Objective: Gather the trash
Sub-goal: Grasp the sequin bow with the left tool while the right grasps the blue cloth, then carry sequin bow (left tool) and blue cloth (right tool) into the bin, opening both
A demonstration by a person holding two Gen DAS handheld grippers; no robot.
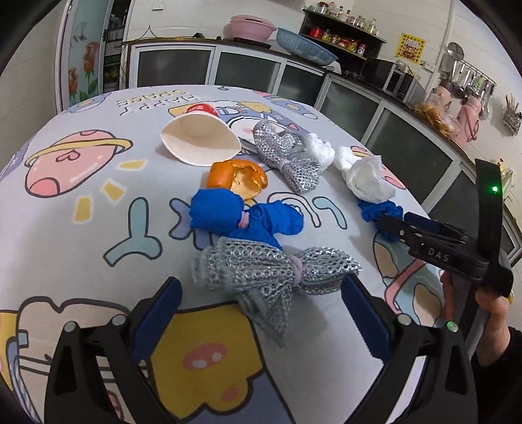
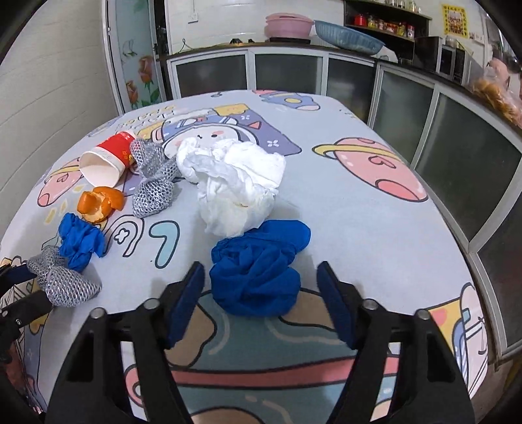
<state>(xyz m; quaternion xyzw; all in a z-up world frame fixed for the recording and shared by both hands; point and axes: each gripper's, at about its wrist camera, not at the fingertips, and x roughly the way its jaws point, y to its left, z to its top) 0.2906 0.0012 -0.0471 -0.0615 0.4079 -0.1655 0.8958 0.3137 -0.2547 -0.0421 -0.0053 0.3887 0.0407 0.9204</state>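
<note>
Here, blue glove (image 2: 257, 277) between wide-open right hand-held gripper (image 2: 261, 293); silver mesh (image 1: 274, 270) before wide-open left hand-held gripper (image 1: 261, 313)

A counter (image 2: 342, 208) draped in a grey cartoon-print cloth with planets fills the foreground. Behind it runs an L-shaped row of low cabinets with frosted dark glass doors (image 2: 212, 73), topped by a pink plastic basin (image 2: 288, 24) and a blue woven basket (image 2: 349, 36). A dark wall shelf of jars (image 1: 342, 36) hangs on the white tiled wall (image 2: 49, 75).

"DAS" on right gripper (image 1: 434, 251); "HAPPY SPACE", upside down, on tablecloth (image 1: 156, 101).
</note>
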